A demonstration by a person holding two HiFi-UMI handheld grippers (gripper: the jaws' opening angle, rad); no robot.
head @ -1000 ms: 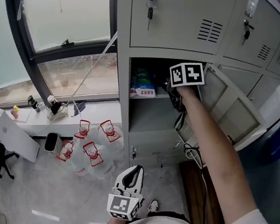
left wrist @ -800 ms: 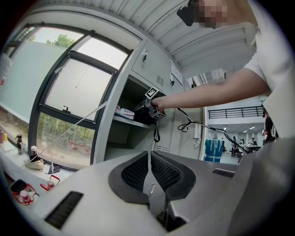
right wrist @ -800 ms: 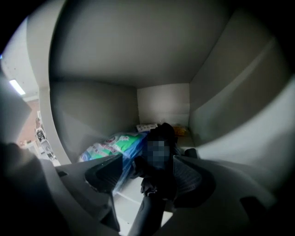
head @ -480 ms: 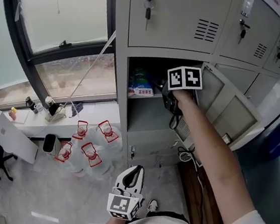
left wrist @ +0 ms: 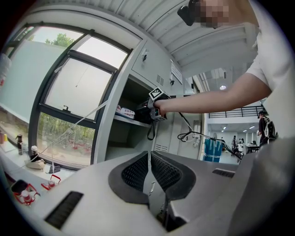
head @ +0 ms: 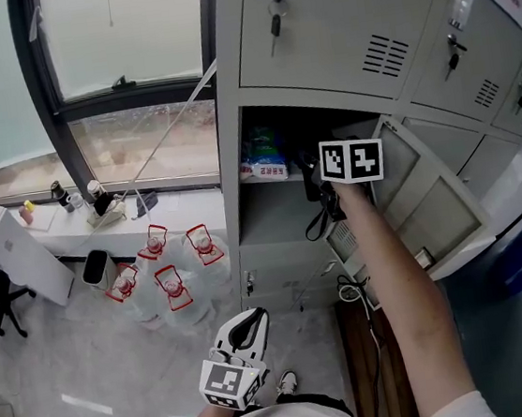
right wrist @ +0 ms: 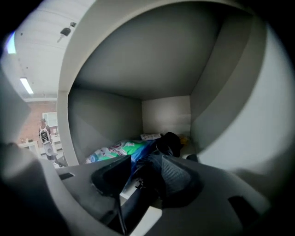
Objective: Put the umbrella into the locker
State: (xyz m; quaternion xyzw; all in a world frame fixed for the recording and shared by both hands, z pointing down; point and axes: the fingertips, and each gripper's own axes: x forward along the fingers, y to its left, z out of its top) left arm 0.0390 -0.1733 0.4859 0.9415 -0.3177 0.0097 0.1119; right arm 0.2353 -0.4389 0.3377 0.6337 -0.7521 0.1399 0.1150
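From the head view, the grey sheet-metal locker had square edges and a flat door swung out to the right, leaving the mouth open. The right gripper reached in over the thin shelf, just beside a glossy packet. The left gripper hung low over the pale speckled floor, well apart from the clear water jugs with red handles.

In the left gripper view, the left gripper had its ribbed dark fingers pressed together on nothing. Open room lay ahead of it towards the locker and the right gripper.

In the right gripper view, smooth grey walls closed in around the right gripper. Its fingers were partly spread and had just been closing. The umbrella, a bundle of dark soft folds, lay on the shelf and ran in between them. It touched one pad, with a pale strip showing beside the other. The crinkled green-and-blue packet lay next to it.
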